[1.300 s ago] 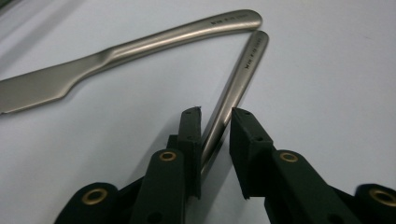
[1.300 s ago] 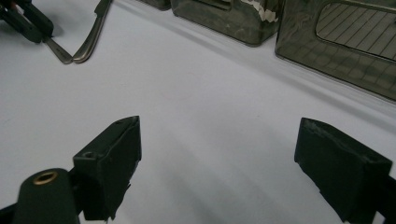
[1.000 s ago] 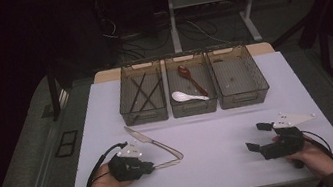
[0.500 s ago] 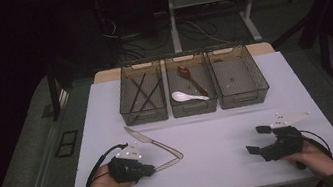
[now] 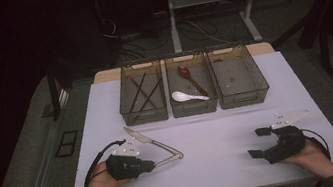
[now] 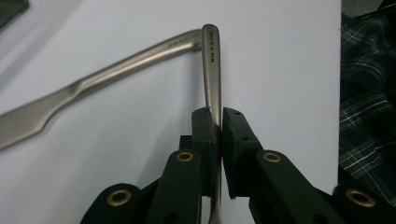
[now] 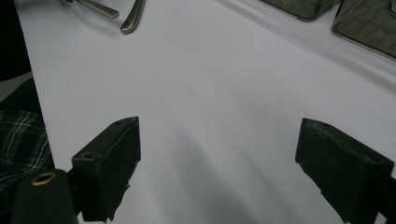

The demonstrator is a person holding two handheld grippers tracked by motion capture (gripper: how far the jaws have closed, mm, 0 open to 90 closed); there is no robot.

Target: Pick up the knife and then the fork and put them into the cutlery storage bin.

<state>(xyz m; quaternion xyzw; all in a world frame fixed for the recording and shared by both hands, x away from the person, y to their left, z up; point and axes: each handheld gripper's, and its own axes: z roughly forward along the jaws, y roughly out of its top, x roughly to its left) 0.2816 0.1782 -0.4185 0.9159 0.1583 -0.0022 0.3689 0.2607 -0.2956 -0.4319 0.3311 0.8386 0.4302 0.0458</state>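
From the high view you get the whole layout: a white-topped table (image 5: pixel 226 165) with three smoky translucent plastic bins in a row at the far side. The left bin (image 5: pixel 140 93) has thin dark sticks crossed in it, the middle bin (image 5: pixel 189 86) has a dark red spoon (image 5: pixel 190 77) and a white ceramic soup spoon (image 5: pixel 188 96), and the right bin (image 5: pixel 238 77) looks bare as far as I can tell.

The left gripper view is where the detail is. The left gripper (image 6: pixel 215 122) has its black jaws pinched tight on the handle of a brushed-steel utensil (image 6: pixel 211 70), which sticks straight up out of the jaws; its working end is hidden below them, so can't say what kind it is. Its handle tip touches or overlaps the handle end of a steel table knife (image 6: pixel 93 86) lying flat, blade going off to the left. From above those two make a V on the table, point toward the middle.

Left hand (image 5: pixel 98 181) sits low at the near left edge, gripper (image 5: pixel 151 165) aimed right. Right hand (image 5: pixel 311 156) is at the near right, its gripper (image 5: pixel 258 142) angled toward the centre with jaws spread wide and holding nothing. The right gripper view shows bare white table between its two pads (image 7: pixel 112 163), with the two handle tips way off at top left.

Plenty of open table between the two grippers and in front of the bins. Both hands are close to the near edge.
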